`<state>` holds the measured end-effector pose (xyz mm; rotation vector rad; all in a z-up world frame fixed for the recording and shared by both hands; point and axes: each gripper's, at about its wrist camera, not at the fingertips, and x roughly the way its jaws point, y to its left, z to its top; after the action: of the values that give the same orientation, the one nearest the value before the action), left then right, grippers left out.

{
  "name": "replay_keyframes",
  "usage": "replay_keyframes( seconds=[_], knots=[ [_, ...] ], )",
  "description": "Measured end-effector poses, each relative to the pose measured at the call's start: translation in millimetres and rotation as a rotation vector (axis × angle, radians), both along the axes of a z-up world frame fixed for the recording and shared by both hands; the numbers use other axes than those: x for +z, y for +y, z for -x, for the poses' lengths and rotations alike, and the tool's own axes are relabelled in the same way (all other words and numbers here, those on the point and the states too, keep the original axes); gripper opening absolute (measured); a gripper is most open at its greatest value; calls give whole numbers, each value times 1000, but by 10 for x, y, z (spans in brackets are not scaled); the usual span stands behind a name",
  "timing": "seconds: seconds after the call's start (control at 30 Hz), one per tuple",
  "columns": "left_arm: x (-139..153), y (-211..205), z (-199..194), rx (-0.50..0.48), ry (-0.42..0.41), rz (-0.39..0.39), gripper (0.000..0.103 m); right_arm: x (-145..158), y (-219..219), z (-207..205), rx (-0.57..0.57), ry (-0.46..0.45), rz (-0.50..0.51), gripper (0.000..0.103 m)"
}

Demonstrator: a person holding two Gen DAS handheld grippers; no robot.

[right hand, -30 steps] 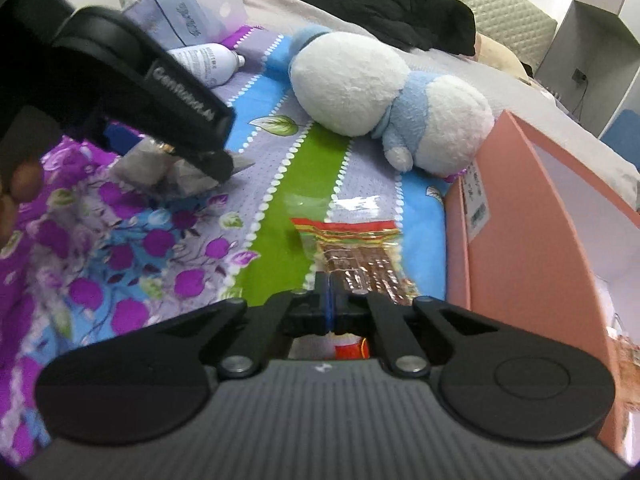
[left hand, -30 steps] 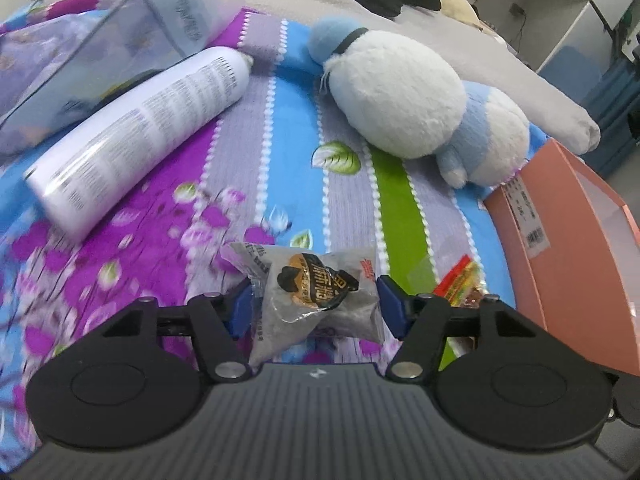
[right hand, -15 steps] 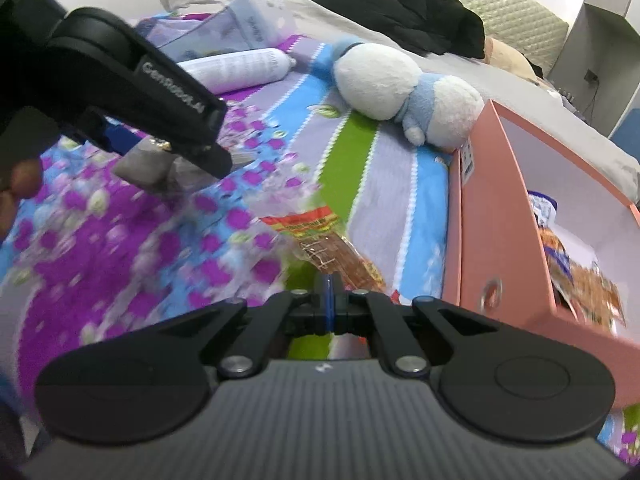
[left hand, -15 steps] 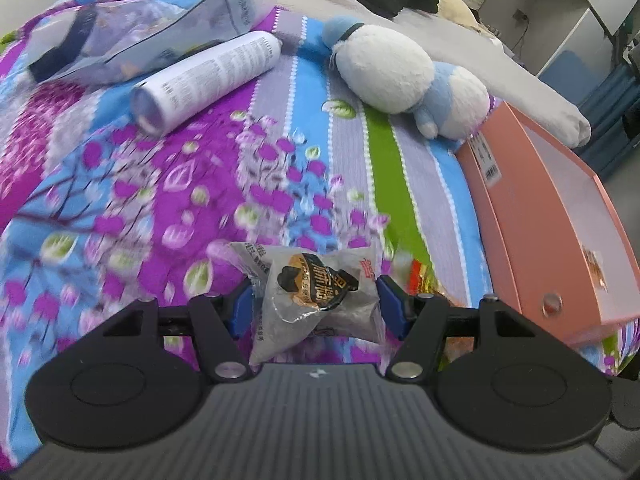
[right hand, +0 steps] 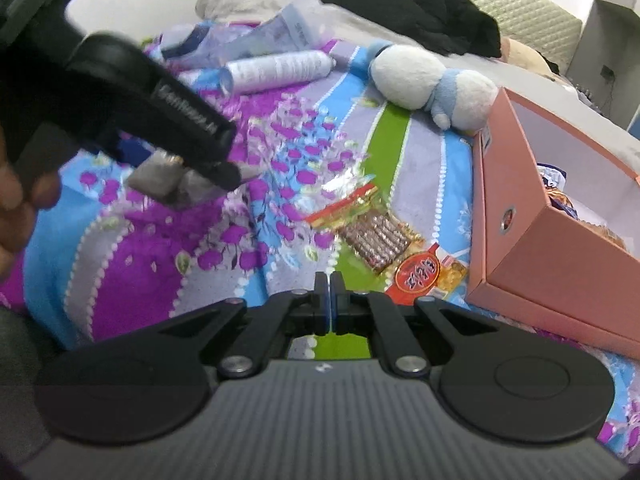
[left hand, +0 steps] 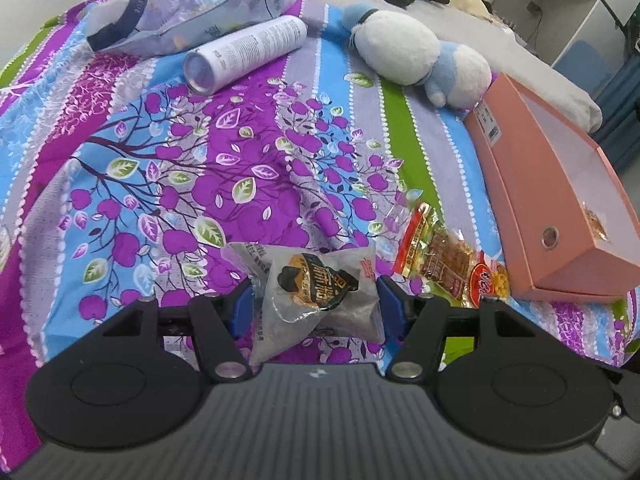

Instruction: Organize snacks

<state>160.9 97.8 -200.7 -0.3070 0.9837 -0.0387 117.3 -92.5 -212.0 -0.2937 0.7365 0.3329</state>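
Note:
My left gripper (left hand: 314, 300) is shut on a grey snack packet (left hand: 316, 292) with a black and orange label and holds it above the bedspread. The packet also shows in the right wrist view (right hand: 176, 178), under the left gripper's body (right hand: 160, 112). My right gripper (right hand: 330, 300) is shut and empty, raised above the bed. A red and gold snack packet (left hand: 448, 256) (right hand: 384, 240) lies on the bedspread just left of an open pink box (left hand: 560, 200) (right hand: 560, 248). Several snacks lie inside the box (right hand: 560, 200).
A white spray can (left hand: 248, 52) (right hand: 276, 70) and a clear plastic bag (left hand: 192, 20) lie at the far left of the bed. A white and blue plush toy (left hand: 416, 52) (right hand: 432, 80) lies beyond the box. Dark clothes (right hand: 420, 8) lie further back.
Both grippers have risen and pulled back, so more of the bed and box shows. The left gripper still holds the grey packet. The red packet lies unmoved.

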Motion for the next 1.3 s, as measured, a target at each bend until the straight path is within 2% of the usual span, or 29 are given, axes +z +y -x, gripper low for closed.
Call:
replay_keyframes(
  seconds=[0.1, 0.13, 0.17, 0.23, 0.43, 1.0, 1.1, 1.3],
  knots=[
    [87, -4, 24, 0, -15, -12, 68, 41, -79, -18, -28, -11, -50, 7],
    [113, -3, 29, 0, -20, -14, 68, 47, -96, -30, -35, -11, -61, 10],
    [138, -4, 32, 2, -24, -15, 68, 52, -108, -32, -42, -14, -68, 32],
    [178, 0, 36, 4, -30, -13, 68, 62, -152, -39, -53, -28, -98, 60],
    [217, -11, 56, 8, -35, -8, 68, 35, -218, -109, -74, -64, -111, 58],
    [140, 52, 41, 43, -20, 15, 68, -448, -24, -199, 43, -156, 285, 57],
    [110, 84, 28, 51, -14, 16, 68, -539, 7, -246, 65, -139, 310, 57],
    [52, 136, -12, 65, -1, 14, 68, -611, 142, -299, 103, -195, 392, 57]
  ],
)
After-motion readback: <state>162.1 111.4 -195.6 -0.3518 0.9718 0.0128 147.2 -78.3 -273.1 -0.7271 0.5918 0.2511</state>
